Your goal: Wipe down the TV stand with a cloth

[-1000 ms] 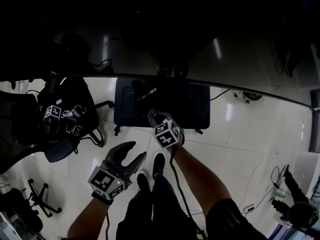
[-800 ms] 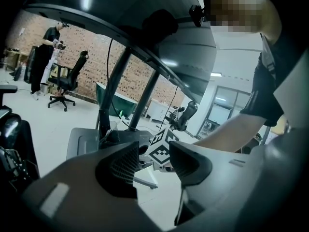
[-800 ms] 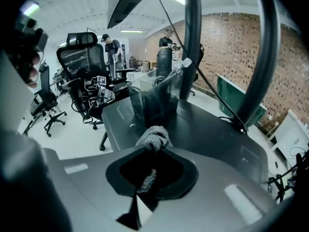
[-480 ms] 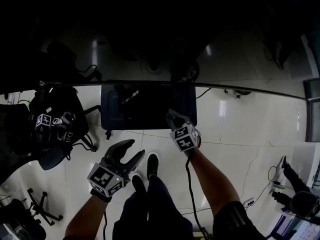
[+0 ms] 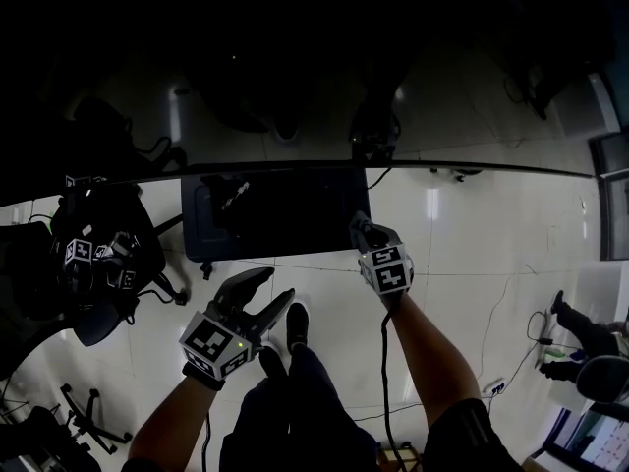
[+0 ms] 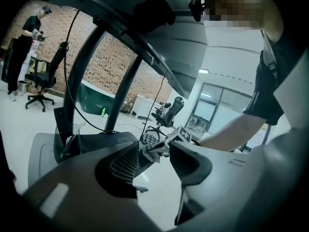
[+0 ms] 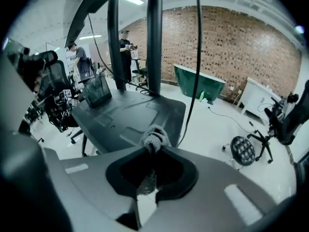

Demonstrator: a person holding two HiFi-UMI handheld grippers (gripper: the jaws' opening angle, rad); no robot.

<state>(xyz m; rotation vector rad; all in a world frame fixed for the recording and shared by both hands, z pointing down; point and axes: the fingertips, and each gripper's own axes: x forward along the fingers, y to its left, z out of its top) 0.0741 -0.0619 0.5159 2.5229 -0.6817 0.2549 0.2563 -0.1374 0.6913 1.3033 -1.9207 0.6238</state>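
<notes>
The TV stand's dark base [image 5: 275,214] lies low on the white floor, with its posts [image 7: 154,37] rising from it. My right gripper [image 5: 361,228] sits at the base's front right corner, shut on a bunched grey cloth [image 7: 154,138] that sticks out past the jaw tips just above the base [image 7: 130,115]. My left gripper [image 5: 275,288] hovers in front of the base, a little left of the right one, jaws open and empty. In the left gripper view the base [image 6: 96,141] lies beyond the open gripper [image 6: 154,151], and the right gripper's marker cube [image 6: 179,135] shows through the gap.
A black office chair [image 5: 98,259] carrying marker cubes stands left of the base. A clear holder [image 7: 96,91] sits on the base's far side. Cables trail over the floor. A rolling stool [image 7: 244,149] stands to the right; people stand by the brick wall.
My right gripper has slid with the cloth to the right along the base's front, from its middle to its right corner. The left gripper has shifted only slightly and stays open.
</notes>
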